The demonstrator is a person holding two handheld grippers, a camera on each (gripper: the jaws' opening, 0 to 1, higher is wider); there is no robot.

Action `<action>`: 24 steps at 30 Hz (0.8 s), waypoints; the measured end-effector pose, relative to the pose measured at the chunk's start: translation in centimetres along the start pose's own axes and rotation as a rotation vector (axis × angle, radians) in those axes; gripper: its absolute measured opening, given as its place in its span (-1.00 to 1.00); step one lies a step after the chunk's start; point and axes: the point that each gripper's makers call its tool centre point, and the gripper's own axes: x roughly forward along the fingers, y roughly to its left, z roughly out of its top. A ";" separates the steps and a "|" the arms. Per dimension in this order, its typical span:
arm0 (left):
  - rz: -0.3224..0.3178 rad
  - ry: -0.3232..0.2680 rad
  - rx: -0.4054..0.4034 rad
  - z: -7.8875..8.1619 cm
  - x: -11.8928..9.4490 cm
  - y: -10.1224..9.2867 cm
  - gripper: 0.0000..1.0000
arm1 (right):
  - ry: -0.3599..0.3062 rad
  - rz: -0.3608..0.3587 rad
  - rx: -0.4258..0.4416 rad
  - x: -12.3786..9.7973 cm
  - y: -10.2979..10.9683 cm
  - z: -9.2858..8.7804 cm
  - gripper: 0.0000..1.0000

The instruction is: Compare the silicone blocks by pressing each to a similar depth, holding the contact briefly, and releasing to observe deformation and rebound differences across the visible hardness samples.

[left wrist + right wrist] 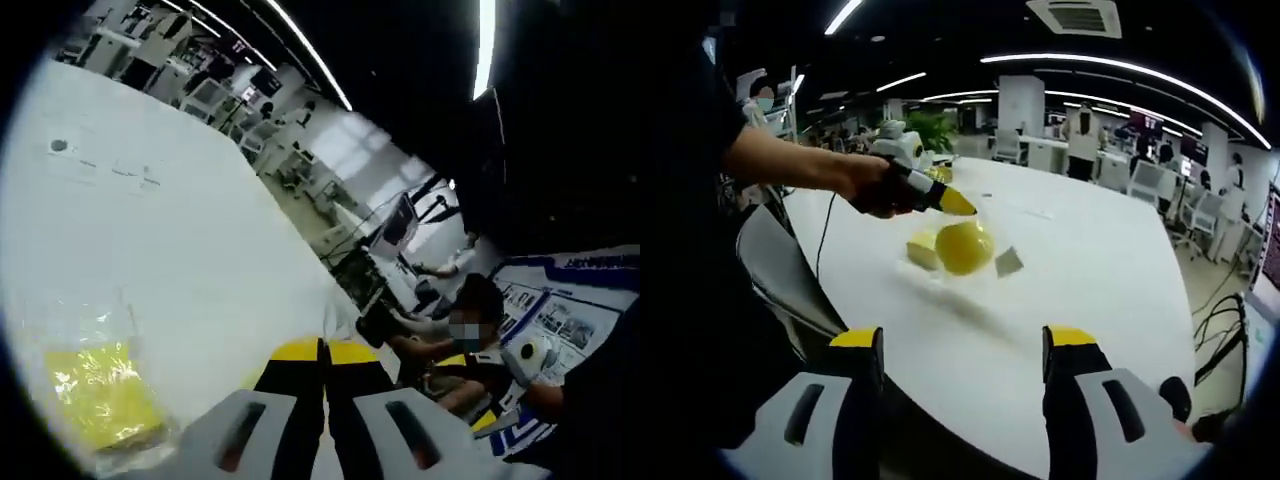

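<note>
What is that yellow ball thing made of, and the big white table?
The yellow ball looks like smooth, matte silicone or rubber: rounded, evenly coloured, a soft sheen. It is too blurred to be sure. The table seems a hard, smooth white laminate, faintly reflecting the ceiling lights.

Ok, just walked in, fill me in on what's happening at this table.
A person holds a two-jaw gripper in each hand over a white table. In the right gripper view, the left gripper, jaws together, hovers just above a yellow silicone ball sitting on clear plastic beside a pale yellow block and a grey block. The right gripper waits open, back from the samples. The left gripper view shows a yellow block in a clear bag.
</note>
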 end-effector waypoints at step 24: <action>-0.180 -0.154 0.152 6.3 -10.3 -10.0 -1.00 | -0.106 0.173 -0.083 3.8 4.0 7.5 0.17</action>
